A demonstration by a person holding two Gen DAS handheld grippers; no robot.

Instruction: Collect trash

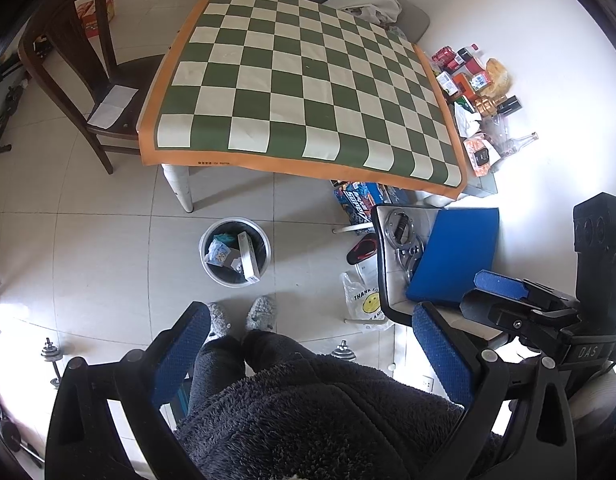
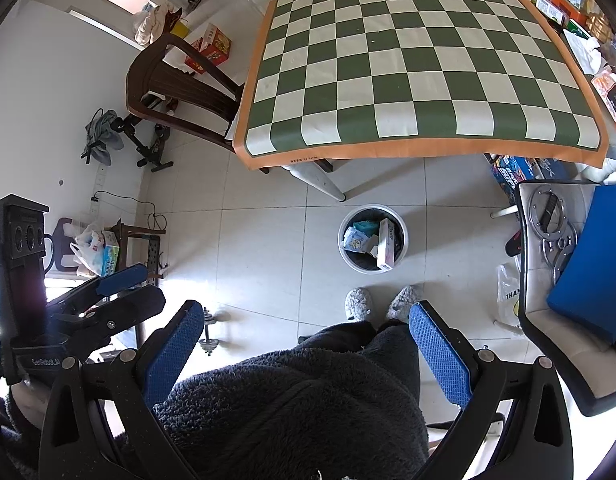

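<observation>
A round bin stands on the tiled floor in front of the table; it also shows in the right wrist view. It holds a white carton, a light blue packet and other scraps. My left gripper is open and empty, held high above the person's legs. My right gripper is open and empty too, also high above the floor. The right gripper appears in the left wrist view, and the left gripper appears in the right wrist view.
A table with a green and white checked cloth stands beyond the bin. A dark wooden chair is at its left. Boxes and bottles lie along the wall. A chair with a blue cushion is at right. Dumbbells lie on the floor.
</observation>
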